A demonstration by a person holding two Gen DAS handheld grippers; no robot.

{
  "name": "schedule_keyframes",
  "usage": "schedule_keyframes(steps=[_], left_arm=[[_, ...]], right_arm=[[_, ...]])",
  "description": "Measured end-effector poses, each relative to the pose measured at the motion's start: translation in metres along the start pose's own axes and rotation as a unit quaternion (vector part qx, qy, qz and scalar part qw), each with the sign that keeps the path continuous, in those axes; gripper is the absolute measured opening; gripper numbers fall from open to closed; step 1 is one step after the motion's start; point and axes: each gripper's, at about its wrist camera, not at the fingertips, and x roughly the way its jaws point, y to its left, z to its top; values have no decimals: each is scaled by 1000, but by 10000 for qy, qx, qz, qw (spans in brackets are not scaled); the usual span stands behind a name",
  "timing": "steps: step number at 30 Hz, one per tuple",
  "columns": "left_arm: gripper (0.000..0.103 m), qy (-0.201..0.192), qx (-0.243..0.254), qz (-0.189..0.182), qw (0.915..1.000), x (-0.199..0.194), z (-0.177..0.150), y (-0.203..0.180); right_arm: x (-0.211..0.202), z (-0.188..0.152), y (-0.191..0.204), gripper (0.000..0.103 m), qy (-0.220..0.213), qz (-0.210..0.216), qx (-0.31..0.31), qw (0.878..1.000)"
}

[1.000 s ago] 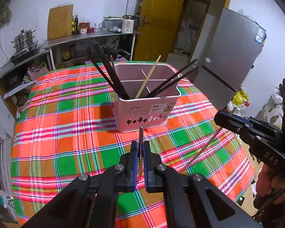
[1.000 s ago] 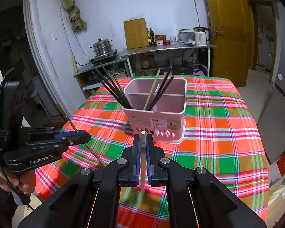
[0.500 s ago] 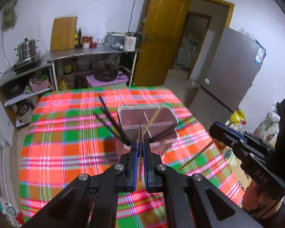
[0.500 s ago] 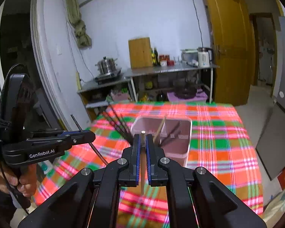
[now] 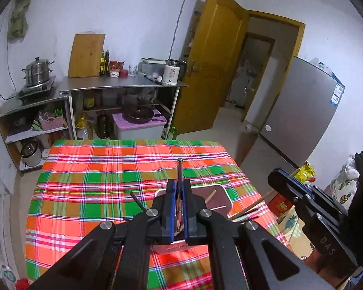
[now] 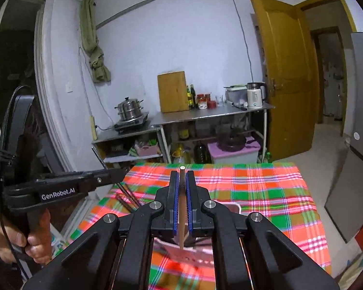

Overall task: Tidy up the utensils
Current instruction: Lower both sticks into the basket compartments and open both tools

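Note:
My left gripper [image 5: 179, 184] is shut on a dark chopstick [image 5: 179, 169] that sticks up past its fingertips. Under it stands the pink utensil holder [image 5: 220, 199], mostly hidden by the jaws, with a wooden stick and dark chopsticks [image 5: 137, 201] poking out. My right gripper [image 6: 182, 177] is shut on a wooden chopstick [image 6: 182, 207] above the same holder [image 6: 232, 209]. In the left wrist view the right gripper [image 5: 277, 177] hangs at the right with its wooden chopstick [image 5: 251, 206] slanting toward the holder. The right wrist view has the left gripper [image 6: 117, 174] at the left.
A red, green and orange plaid cloth [image 5: 89, 183] covers the table. Behind it stand steel shelves [image 5: 123, 85] with a kettle, jars, a cutting board and a steamer pot. A yellow door [image 5: 213, 62] and a grey fridge [image 5: 300, 111] are to the right. A hand [image 6: 34, 239] grips the left tool.
Both grippers have risen with their chopsticks still clamped. The holder has slid down in both views and now lies largely under the jaws, and more of the room shows.

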Motion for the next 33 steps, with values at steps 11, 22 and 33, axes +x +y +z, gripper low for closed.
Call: schedule_keyframes(steps=[11,22,33], left_arm=[[5,439,-99,54,9990,53,-29,14],[5,719,19,76,9974,78,-50,12],[12,443,35,70,9990,58,-48,12]], right_arm=[[35,-23,-4,5,320,-112,-22,9994],[54,-45,-17,6,643,-140,49,9978],[46,-40,-15,14,642,-184,-50,9978]])
